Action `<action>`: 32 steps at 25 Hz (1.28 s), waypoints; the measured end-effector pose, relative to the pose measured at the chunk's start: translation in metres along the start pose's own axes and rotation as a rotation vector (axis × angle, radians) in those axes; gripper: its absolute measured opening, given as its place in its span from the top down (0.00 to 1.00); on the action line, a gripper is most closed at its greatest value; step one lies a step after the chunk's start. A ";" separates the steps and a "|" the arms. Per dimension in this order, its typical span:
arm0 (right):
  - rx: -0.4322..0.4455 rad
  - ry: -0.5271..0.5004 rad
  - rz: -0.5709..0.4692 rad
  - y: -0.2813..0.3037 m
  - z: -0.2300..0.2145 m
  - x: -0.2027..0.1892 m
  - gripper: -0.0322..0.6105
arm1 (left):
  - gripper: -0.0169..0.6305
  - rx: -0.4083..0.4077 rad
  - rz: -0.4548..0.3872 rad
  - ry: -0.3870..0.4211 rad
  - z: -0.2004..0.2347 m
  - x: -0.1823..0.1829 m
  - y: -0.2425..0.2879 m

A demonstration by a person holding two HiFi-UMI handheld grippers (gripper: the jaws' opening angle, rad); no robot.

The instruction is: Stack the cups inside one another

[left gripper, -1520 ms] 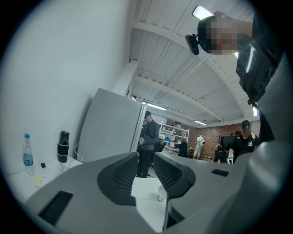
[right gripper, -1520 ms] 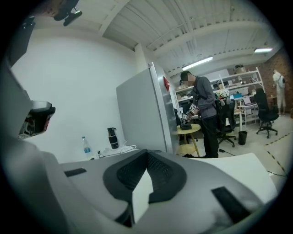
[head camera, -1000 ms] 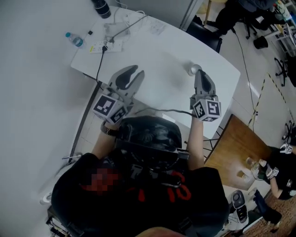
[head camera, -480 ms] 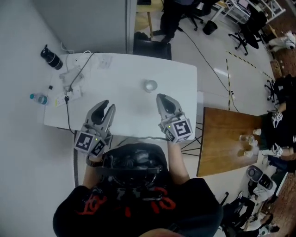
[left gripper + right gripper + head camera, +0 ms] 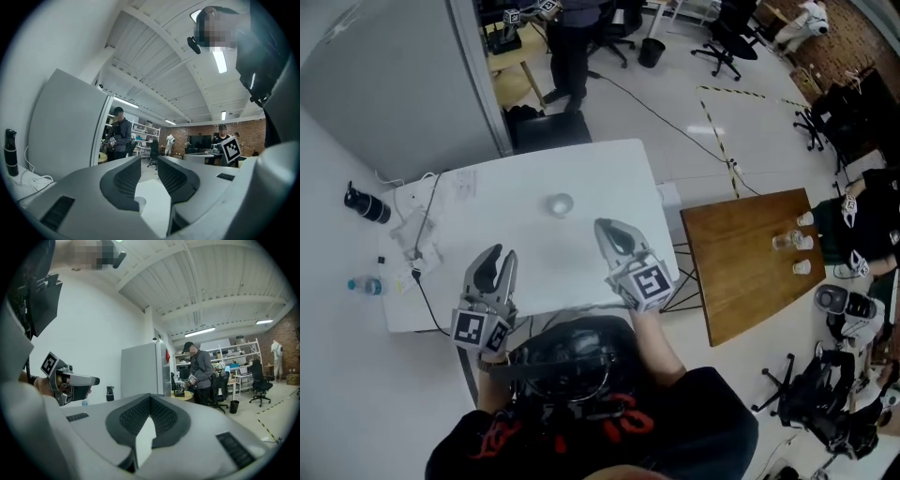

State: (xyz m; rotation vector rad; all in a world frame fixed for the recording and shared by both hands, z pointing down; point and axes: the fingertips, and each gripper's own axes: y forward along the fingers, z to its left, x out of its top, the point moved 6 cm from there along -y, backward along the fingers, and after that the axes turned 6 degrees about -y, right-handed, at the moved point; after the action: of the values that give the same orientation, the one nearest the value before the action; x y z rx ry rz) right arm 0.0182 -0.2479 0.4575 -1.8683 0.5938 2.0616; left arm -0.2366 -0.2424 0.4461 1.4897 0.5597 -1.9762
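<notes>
White worktop [image 5: 581, 173] fills the middle of a big open workshop, with a grey partition behind it and office chairs further off. At its left end lie a dark flask [image 5: 364, 203], a small water bottle [image 5: 366, 284] and some loose cables, none of which matter to the job. Next along, the left tongs [image 5: 501, 255] hang over the near edge, pointing level across the surface, their jaws a little apart with nothing gripped. In the left gripper view the gap frames only bare worktop and the cup beyond it. The cup [image 5: 560, 204] stands upright on its own near the middle of the worktop, well ahead of both tongs and roughly between their lines of aim. Its side shows faint bands that may be nested rims, but how many cups it holds cannot be told. To its right, the right tongs [image 5: 606, 228] are closed tight and empty, the pads meeting in the right gripper view. With no loose cup on this worktop, stacking looks either finished or paused. Any further step would need a fresh cup to be found and brought. Far right, a separate wooden table [image 5: 741, 281] carries a few small cups [image 5: 783, 242], well out of reach.
</notes>
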 end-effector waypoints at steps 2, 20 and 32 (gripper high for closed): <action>-0.011 -0.004 -0.009 -0.007 -0.003 0.003 0.94 | 0.79 -0.018 0.005 -0.002 -0.004 0.000 0.005; -0.082 0.070 0.011 -0.039 0.010 -0.001 0.94 | 0.81 -0.135 0.072 -0.061 -0.013 -0.014 0.020; -0.059 0.060 -0.005 -0.028 0.016 0.001 0.95 | 0.84 -0.204 0.086 -0.085 -0.019 -0.014 0.021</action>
State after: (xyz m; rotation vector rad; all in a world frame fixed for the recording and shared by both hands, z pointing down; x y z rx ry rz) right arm 0.0176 -0.2156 0.4546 -1.9684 0.5479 2.0478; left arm -0.2064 -0.2427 0.4550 1.2790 0.6298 -1.8475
